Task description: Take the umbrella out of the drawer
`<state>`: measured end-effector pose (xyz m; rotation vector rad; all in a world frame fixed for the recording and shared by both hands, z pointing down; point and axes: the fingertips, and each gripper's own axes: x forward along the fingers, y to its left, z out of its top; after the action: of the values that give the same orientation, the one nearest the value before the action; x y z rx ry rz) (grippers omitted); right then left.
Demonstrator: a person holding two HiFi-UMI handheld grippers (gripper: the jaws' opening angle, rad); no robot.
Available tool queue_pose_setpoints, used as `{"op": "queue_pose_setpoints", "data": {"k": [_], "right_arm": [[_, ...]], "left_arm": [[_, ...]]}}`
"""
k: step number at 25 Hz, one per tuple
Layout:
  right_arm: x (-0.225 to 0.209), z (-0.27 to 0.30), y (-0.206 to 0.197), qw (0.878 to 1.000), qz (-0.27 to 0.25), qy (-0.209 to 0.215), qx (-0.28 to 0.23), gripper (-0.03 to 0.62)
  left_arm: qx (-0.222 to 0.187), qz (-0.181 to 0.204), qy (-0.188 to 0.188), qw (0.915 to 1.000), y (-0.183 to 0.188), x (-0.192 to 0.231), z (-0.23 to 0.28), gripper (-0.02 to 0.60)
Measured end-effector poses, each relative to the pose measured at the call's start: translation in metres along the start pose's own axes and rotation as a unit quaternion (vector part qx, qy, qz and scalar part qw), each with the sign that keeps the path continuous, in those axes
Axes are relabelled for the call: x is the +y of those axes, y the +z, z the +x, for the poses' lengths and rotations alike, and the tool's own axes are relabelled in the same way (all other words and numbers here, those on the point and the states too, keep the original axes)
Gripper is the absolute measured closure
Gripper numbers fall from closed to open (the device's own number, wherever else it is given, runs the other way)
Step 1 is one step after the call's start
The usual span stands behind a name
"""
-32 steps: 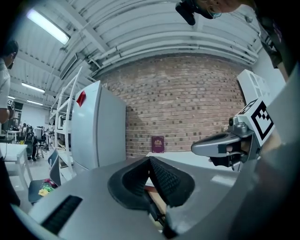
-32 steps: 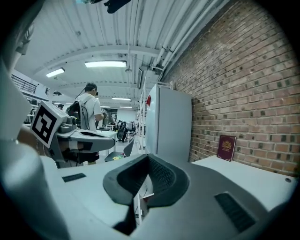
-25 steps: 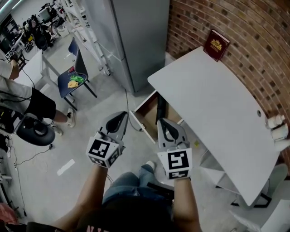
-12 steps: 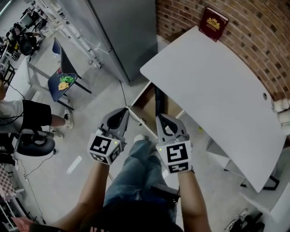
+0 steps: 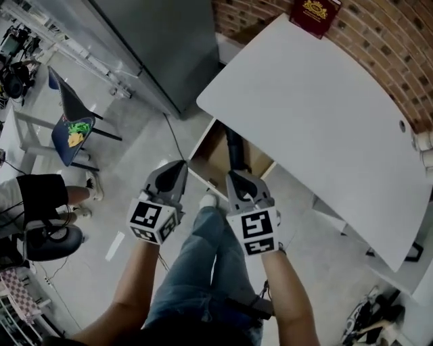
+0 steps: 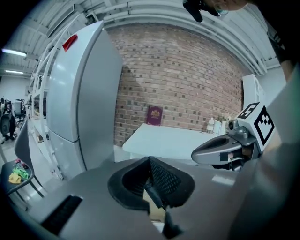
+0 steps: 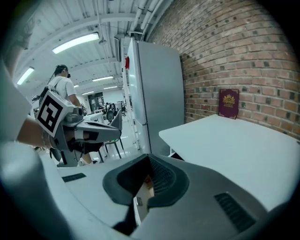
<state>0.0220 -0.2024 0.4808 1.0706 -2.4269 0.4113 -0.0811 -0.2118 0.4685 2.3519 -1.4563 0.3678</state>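
In the head view an open drawer with a wooden inside sticks out from under the white table. A dark folded umbrella lies in it, running back under the tabletop. My left gripper hangs just left of the drawer's front corner, shut and empty. My right gripper is shut and empty too, its tip just short of the umbrella's near end. The left gripper view shows the left gripper with jaws together and the right gripper beside it. In the right gripper view the right gripper has its jaws together.
A dark red book leans on the brick wall at the table's back. A tall grey cabinet stands left of the drawer. A blue chair and a seated person are far left. My own legs are below the grippers.
Both grippers have come down and forward, closer to the open drawer. The drawer and umbrella now lie right at their tips. Both stay shut.
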Motion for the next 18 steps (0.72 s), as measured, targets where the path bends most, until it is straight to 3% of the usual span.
{"op": "queue_pose_setpoints", "data": {"k": [6, 11, 18], "right_arm": [[-0.008, 0.046, -0.052, 0.999, 0.021, -0.014, 0.046, 0.602], [-0.01, 0.067, -0.075, 0.996, 0.07, 0.005, 0.052, 0.602], [-0.032, 0.105, -0.11, 0.992, 0.084, -0.057, 0.069, 0.601]], "left_arm": [[0.037, -0.02, -0.021, 0.9989, -0.047, 0.018, 0.036, 0.585], [0.058, -0.039, -0.034, 0.997, -0.076, 0.024, 0.051, 0.584], [0.079, -0.043, -0.046, 0.9949, -0.107, 0.045, 0.078, 0.585]]}}
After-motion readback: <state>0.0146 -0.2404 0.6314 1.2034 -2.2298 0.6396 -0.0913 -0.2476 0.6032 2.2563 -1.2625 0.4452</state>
